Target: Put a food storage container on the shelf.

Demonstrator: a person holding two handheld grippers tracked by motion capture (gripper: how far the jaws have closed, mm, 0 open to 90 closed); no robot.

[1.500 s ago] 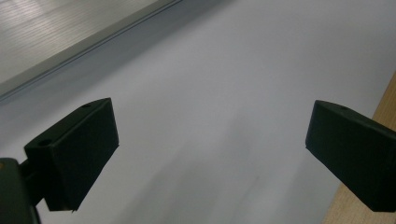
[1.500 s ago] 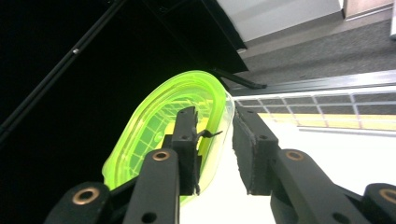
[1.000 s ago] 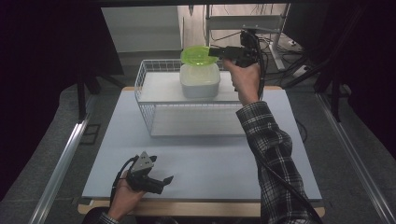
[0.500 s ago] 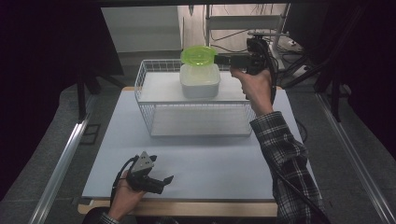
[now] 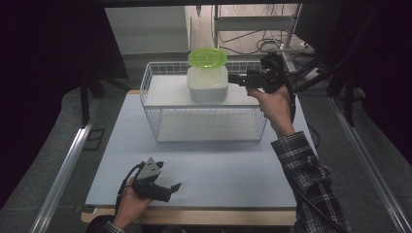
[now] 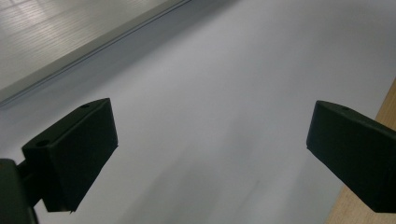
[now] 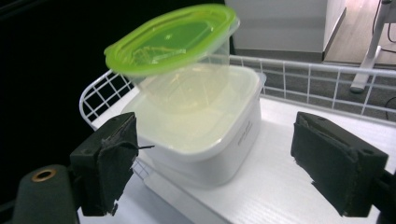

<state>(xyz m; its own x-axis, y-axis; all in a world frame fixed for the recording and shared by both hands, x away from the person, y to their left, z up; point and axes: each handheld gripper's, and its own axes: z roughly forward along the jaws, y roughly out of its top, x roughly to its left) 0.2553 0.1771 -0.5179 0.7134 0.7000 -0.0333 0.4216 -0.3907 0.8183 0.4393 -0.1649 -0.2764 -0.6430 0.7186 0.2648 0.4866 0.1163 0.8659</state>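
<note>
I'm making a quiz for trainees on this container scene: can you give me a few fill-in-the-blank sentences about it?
1. The lid on the smaller clear container is ____ in colour.
2. That container sits tilted inside a larger ____ tub.
3. The tub stands on the shelf of a white ____ basket.
4. The jaws of the right gripper, beside the tub, are ____.

Missing words: green; white; wire; open
</note>
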